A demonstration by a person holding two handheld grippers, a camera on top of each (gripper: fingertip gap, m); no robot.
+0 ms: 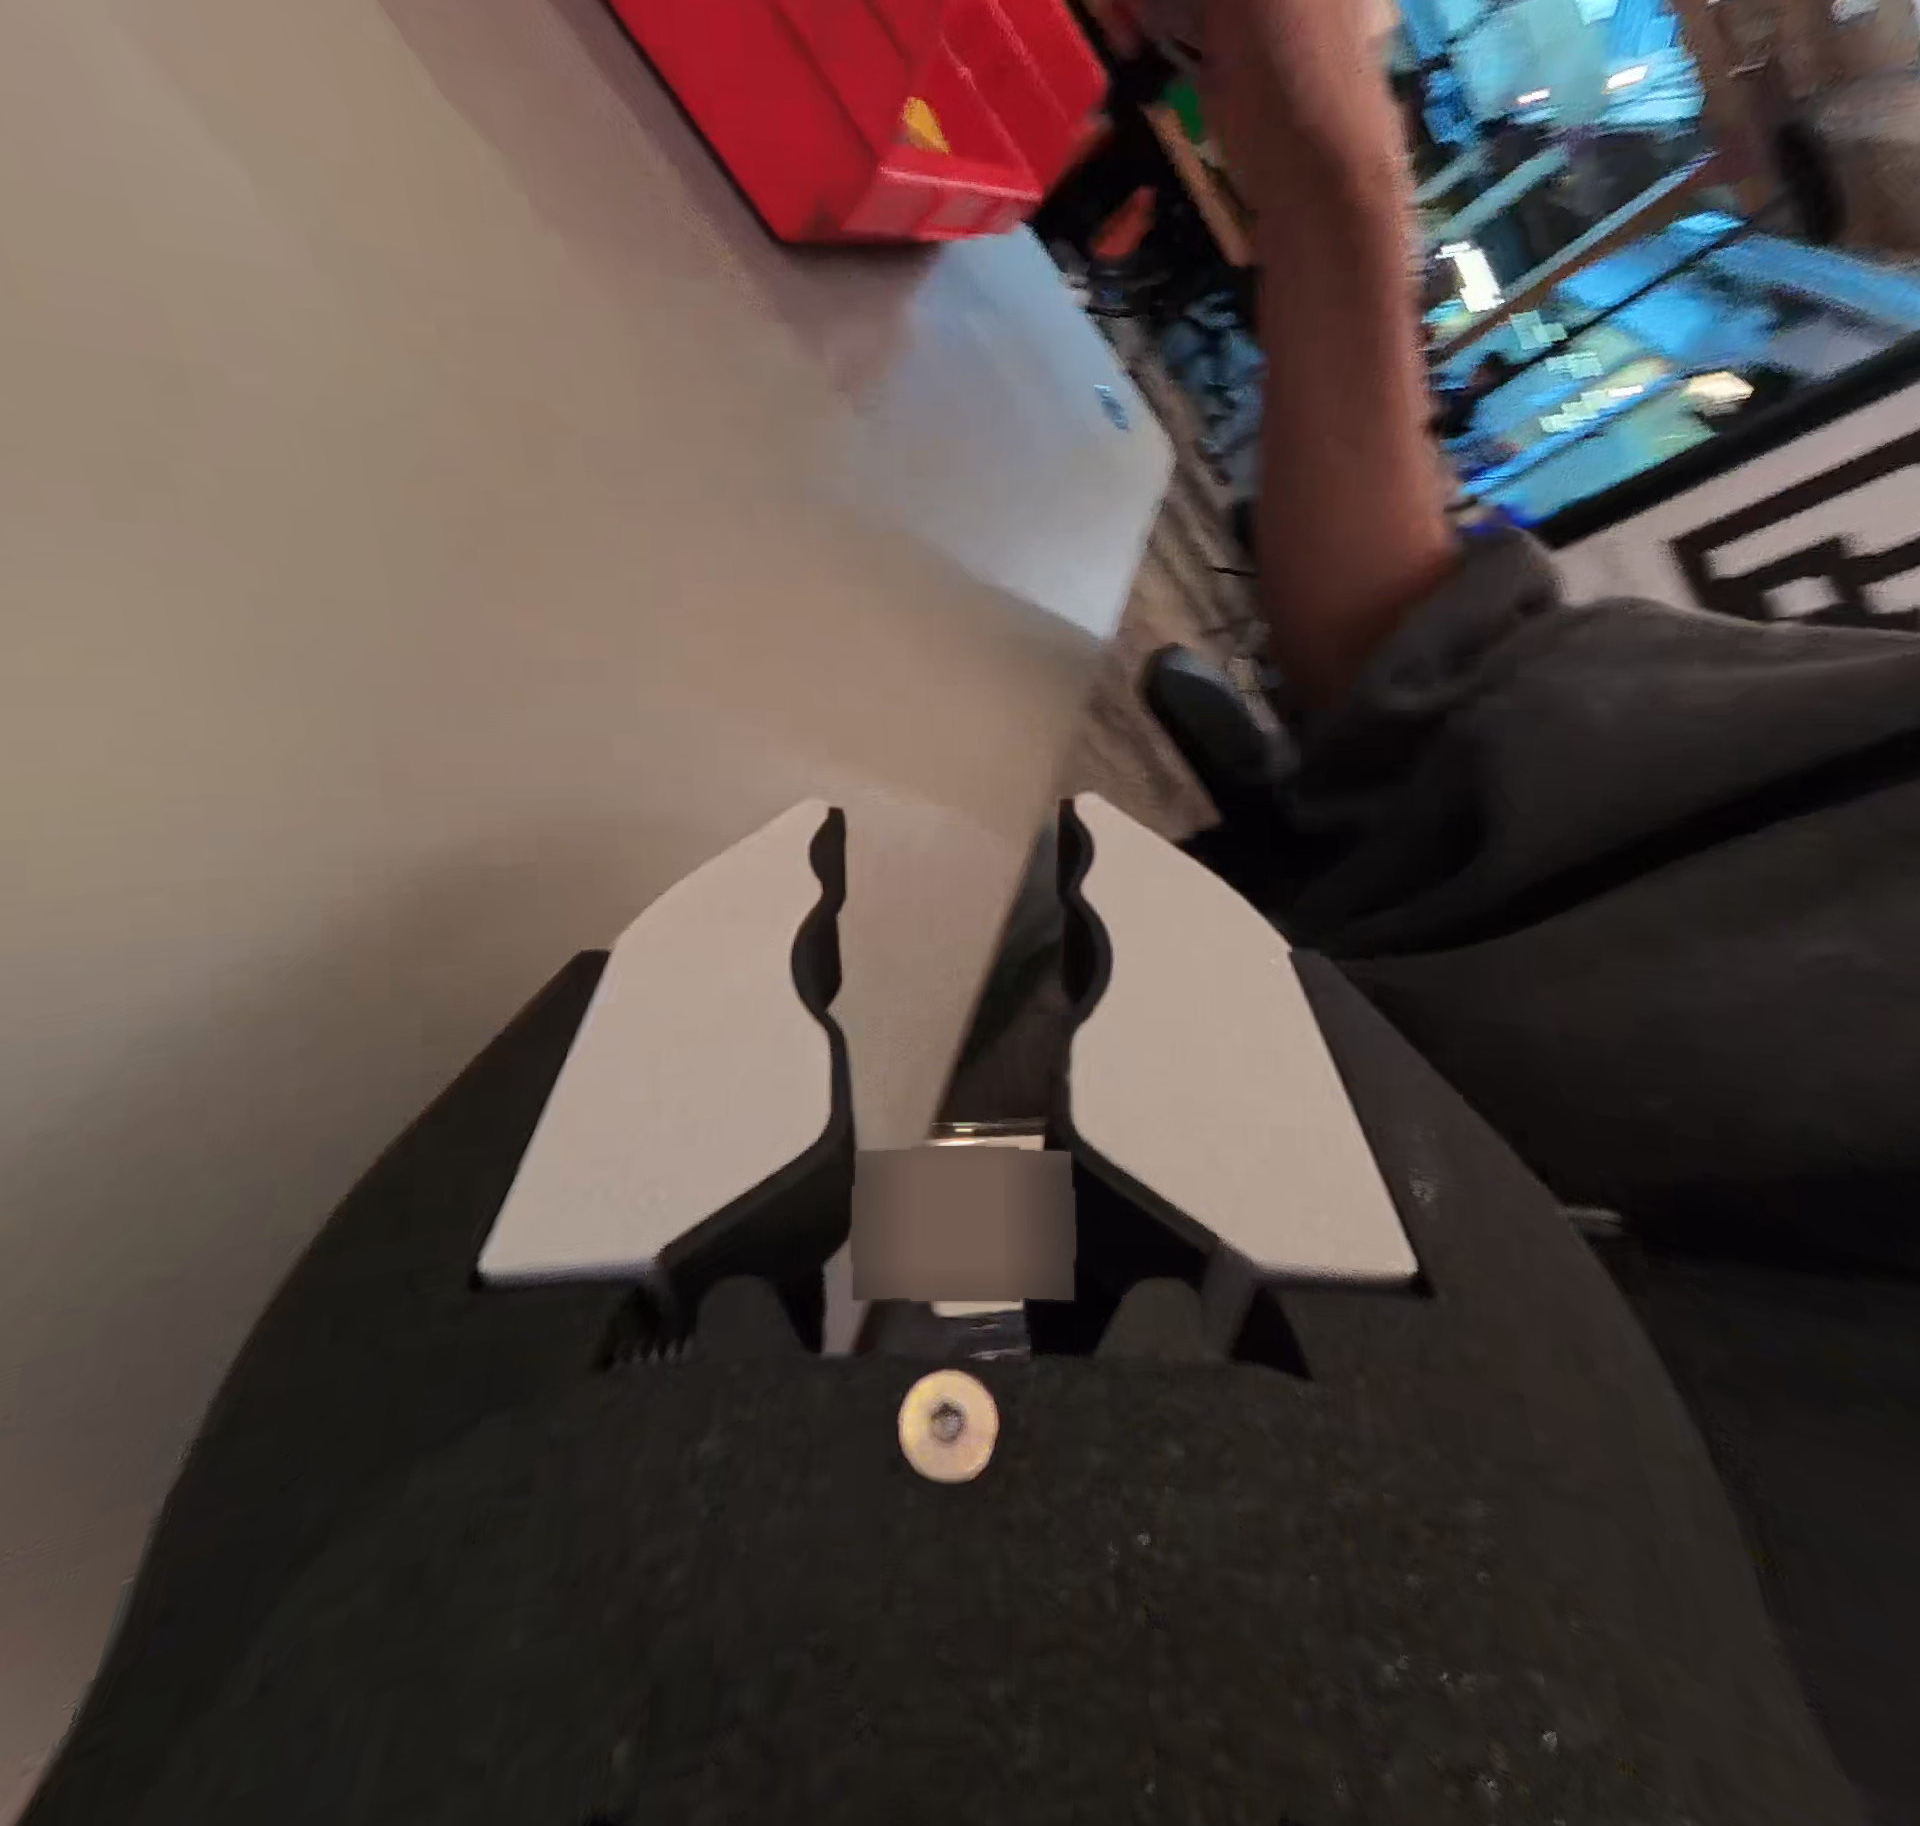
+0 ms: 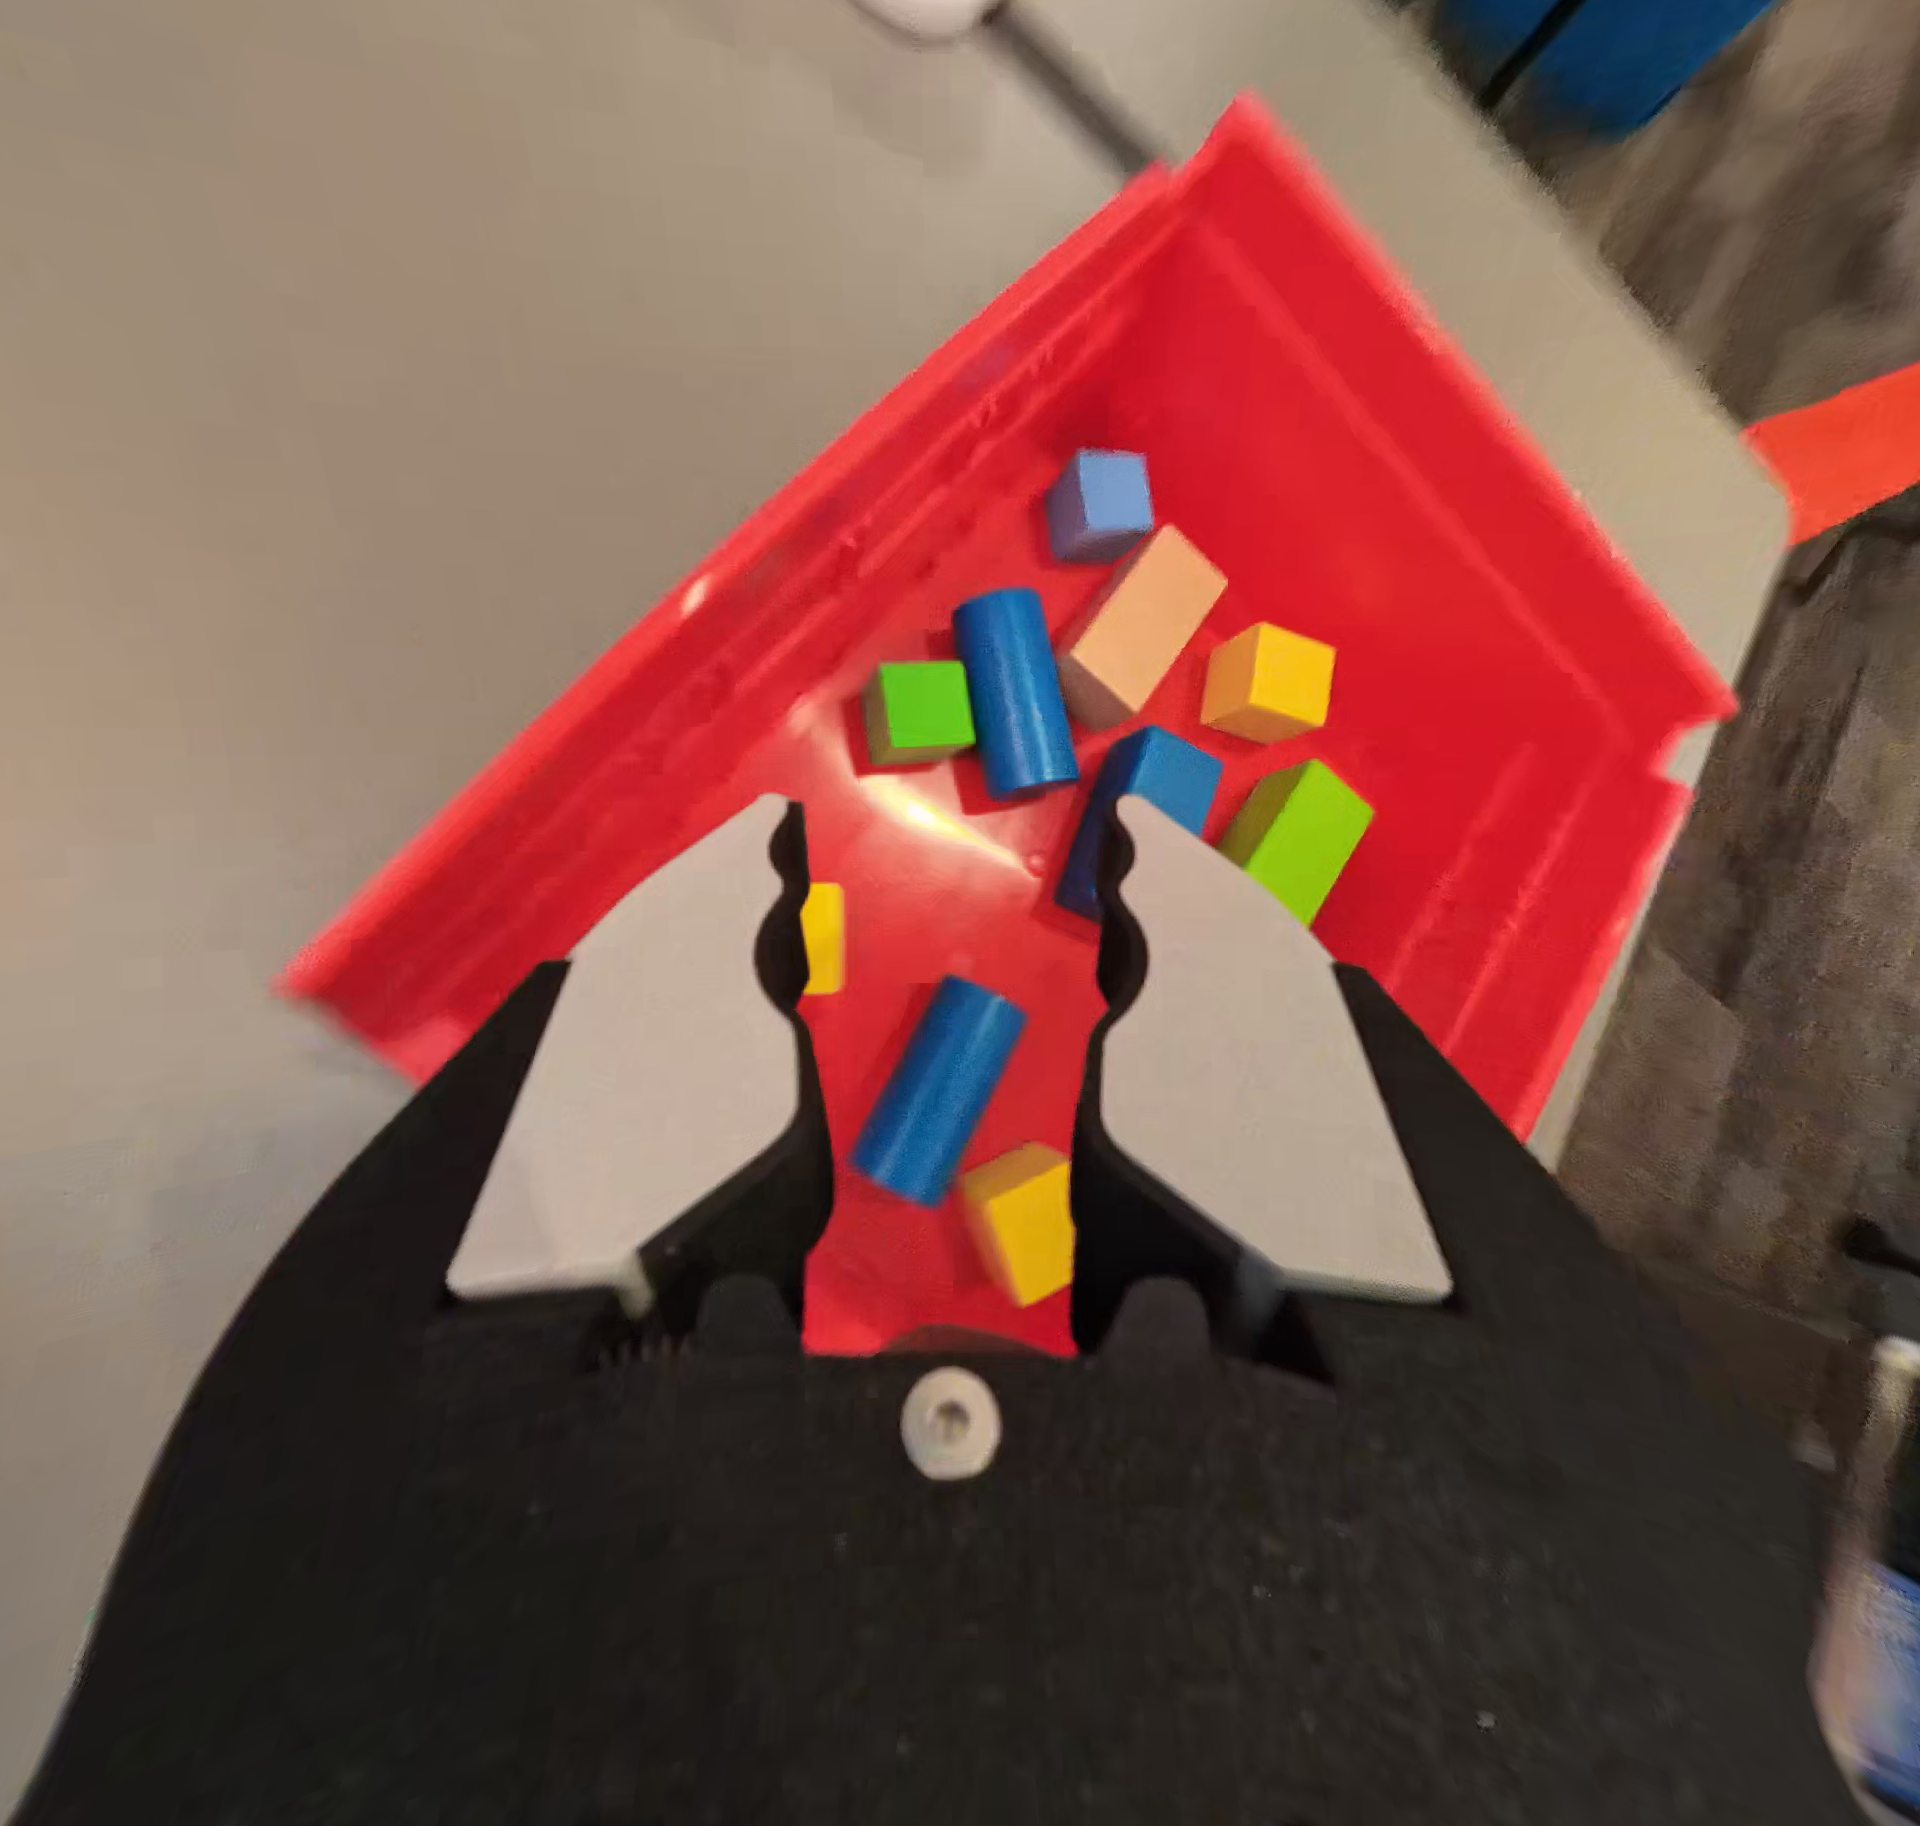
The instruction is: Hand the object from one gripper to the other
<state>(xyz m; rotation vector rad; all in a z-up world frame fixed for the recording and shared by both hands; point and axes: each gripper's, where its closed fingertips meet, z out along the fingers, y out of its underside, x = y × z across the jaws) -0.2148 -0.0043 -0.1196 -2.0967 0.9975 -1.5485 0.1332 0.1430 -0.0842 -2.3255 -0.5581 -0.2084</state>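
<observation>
In the right wrist view my right gripper (image 2: 951,820) is open and empty, hovering above a red bin (image 2: 1434,488) that holds several coloured wooden blocks. A blue cylinder (image 2: 938,1090) lies between its jaws, lower down in the bin, with a yellow block (image 2: 1023,1220) beside it. A second blue cylinder (image 2: 1015,693), a green cube (image 2: 923,708) and a tan block (image 2: 1143,623) lie farther in. In the left wrist view my left gripper (image 1: 951,831) is open and empty over the table edge, away from the red bins (image 1: 831,62).
The beige table (image 1: 364,529) fills the left of the left wrist view. A white flat object (image 1: 1023,436) lies near its edge. A person's forearm (image 1: 1340,342) and dark sleeve (image 1: 1558,789) are at the right. Floor with red tape (image 2: 1839,457) lies past the bin.
</observation>
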